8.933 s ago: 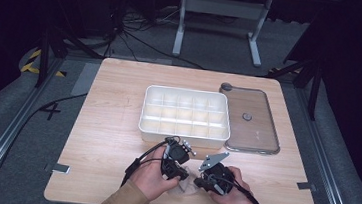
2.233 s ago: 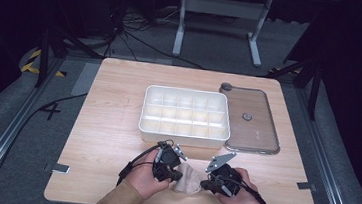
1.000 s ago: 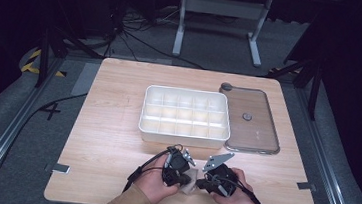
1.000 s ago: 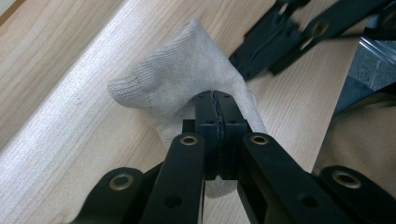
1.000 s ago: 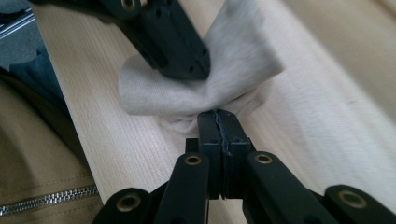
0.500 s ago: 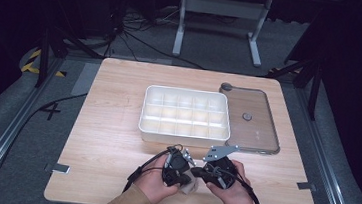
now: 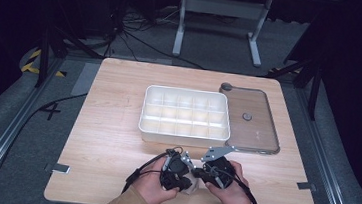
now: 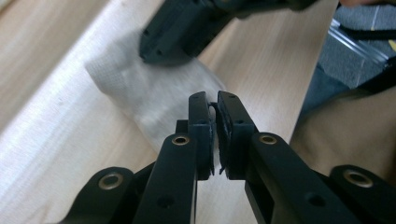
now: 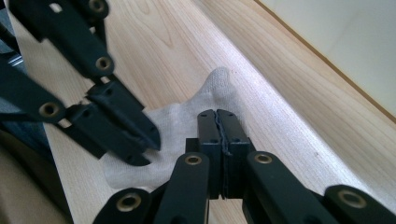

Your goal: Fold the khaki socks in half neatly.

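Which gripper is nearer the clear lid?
Right. The right gripper sits below the clear lid, toward its left; the left gripper is farther left, beyond the white cloth.

In the high view, the hands and both grippers cover most of the white cloth (image 7: 190,185). In the left gripper view, the other gripper (image 8: 187,28) is blurred and cut off by the top edge. Whether cloth lies between the left gripper (image 8: 213,105) jaws cannot be told.
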The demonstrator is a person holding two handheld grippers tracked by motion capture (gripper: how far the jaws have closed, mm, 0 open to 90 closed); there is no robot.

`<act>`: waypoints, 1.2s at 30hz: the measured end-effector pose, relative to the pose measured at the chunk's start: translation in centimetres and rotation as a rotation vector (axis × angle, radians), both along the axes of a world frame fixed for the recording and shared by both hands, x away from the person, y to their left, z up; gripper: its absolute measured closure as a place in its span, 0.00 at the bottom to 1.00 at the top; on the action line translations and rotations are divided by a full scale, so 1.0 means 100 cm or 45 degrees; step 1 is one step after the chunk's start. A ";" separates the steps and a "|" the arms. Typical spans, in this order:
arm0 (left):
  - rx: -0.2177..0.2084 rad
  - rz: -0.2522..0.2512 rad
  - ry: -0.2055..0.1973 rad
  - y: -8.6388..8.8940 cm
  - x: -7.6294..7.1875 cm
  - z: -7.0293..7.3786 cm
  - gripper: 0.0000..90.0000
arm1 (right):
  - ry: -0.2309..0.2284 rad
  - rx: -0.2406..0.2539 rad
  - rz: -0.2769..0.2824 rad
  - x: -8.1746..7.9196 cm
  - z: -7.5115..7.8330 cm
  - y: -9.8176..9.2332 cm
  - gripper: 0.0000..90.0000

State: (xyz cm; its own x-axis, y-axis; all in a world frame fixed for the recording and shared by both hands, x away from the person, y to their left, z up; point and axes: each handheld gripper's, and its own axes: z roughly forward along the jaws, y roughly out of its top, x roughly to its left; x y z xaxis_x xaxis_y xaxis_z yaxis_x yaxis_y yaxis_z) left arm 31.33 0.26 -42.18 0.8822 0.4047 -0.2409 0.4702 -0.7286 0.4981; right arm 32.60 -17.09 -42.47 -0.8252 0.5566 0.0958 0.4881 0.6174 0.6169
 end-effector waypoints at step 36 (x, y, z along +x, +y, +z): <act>0.075 0.012 0.077 -0.002 -0.001 -0.010 0.99 | 0.024 0.035 -0.035 -0.002 0.003 -0.011 0.91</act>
